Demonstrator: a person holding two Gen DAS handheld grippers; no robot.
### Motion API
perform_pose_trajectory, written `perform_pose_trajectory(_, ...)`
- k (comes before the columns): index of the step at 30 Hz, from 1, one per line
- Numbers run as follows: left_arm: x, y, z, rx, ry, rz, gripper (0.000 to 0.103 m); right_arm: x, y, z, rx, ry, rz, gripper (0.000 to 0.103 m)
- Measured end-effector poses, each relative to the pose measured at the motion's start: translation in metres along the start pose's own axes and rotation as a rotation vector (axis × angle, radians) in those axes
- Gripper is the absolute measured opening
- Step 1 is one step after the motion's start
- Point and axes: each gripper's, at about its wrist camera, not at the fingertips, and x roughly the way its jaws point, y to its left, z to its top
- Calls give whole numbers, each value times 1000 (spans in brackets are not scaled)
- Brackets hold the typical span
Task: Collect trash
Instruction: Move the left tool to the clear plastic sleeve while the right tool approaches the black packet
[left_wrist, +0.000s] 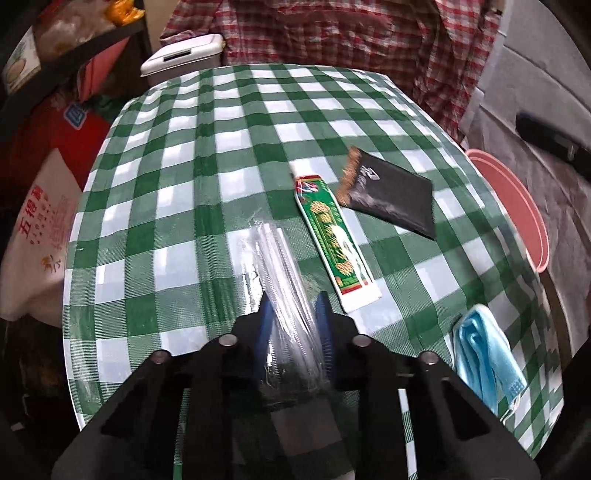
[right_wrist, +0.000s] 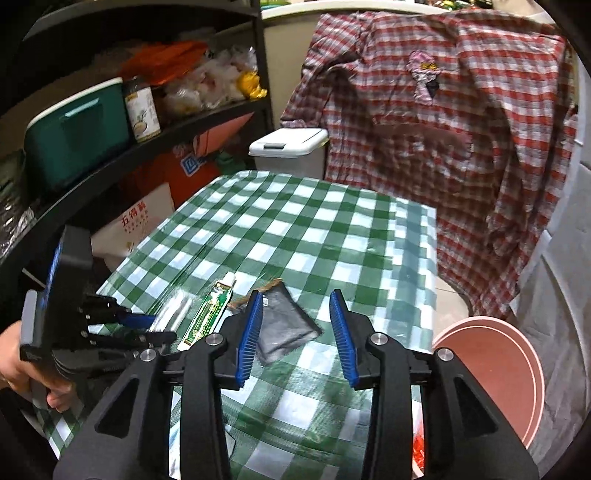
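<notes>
Left gripper (left_wrist: 293, 306) clamped on the clear straw wrapper (left_wrist: 273, 266), about 6 o'clock on the table (left_wrist: 221, 147), probably to lift it. Green chopstick sleeve (left_wrist: 332, 236) and black pouch (left_wrist: 391, 195) lying toward 1 o'clock. Right gripper (right_wrist: 295, 332) spread wide, hovering over that pouch, likely next. Pink bin (right_wrist: 491, 369) waiting at 4 o'clock.

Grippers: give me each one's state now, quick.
Left gripper: closed on the clear wrapper.
Right gripper: open, holding nothing, above the black pouch.
</notes>
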Motion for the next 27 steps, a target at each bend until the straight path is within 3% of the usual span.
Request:
perform_pose_trajectory(4, -7, 12, 7, -44, -33, 17, 9, 22, 9, -3, -24, 52, 26, 45)
perform_pose_trajectory(7, -14, 22, 15, -91, -66, 27, 9, 38, 15, -7, -44, 89, 33, 54)
perform_pose_trajectory(14, -29, 34, 33, -151, -133, 23, 9, 77, 18, -18, -87, 193, 28, 64)
perform_pose_trajectory(22, -25, 33, 40, -135, -134, 9, 9, 106, 16, -24, -115, 282, 22, 74)
perform_pose_trajectory(27, -23, 39, 41, -144, -138, 3, 9, 114, 13, -22, -114, 287, 24, 81)
